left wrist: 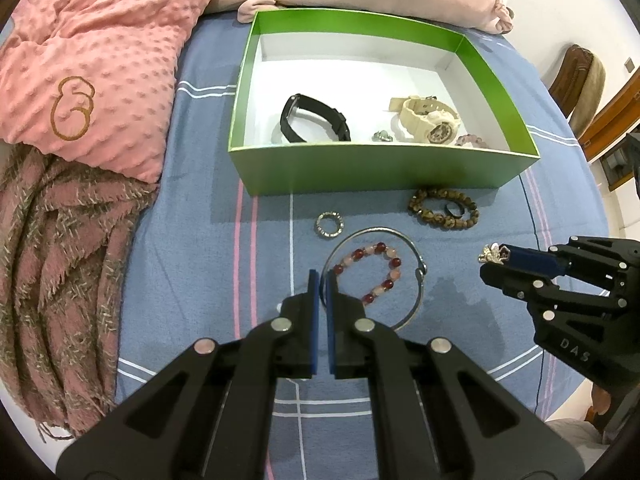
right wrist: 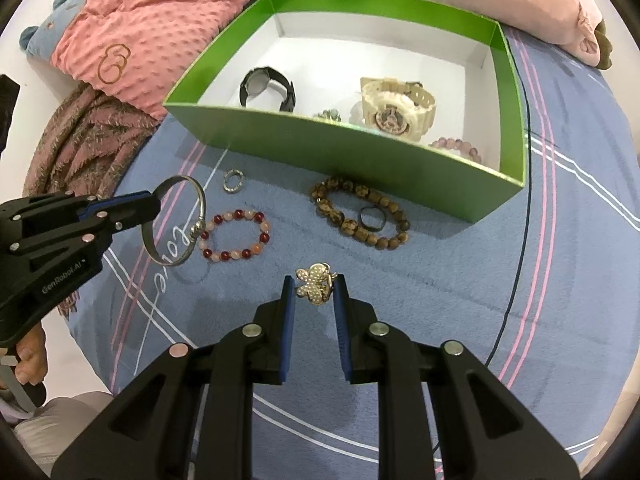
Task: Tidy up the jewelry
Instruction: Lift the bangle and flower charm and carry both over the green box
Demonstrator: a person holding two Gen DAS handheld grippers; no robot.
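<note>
With two watches already lying in the green box [right wrist: 320, 152], the right gripper [right wrist: 316, 286] is pinching a butterfly ring [right wrist: 314, 284] and the left gripper [right wrist: 154, 204] is clamping the silver bangle [right wrist: 188, 216], while beaded bracelets are waiting beyond the fingers.

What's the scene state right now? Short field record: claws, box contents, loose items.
left claw: shut on silver bangle
right claw: shut on butterfly brooch
green box: black watch, cream watch, small ring, pink bead bracelet
loose on bedsheet: red-pink bead bracelet, brown bead bracelet, dark ring, silver ring
</note>
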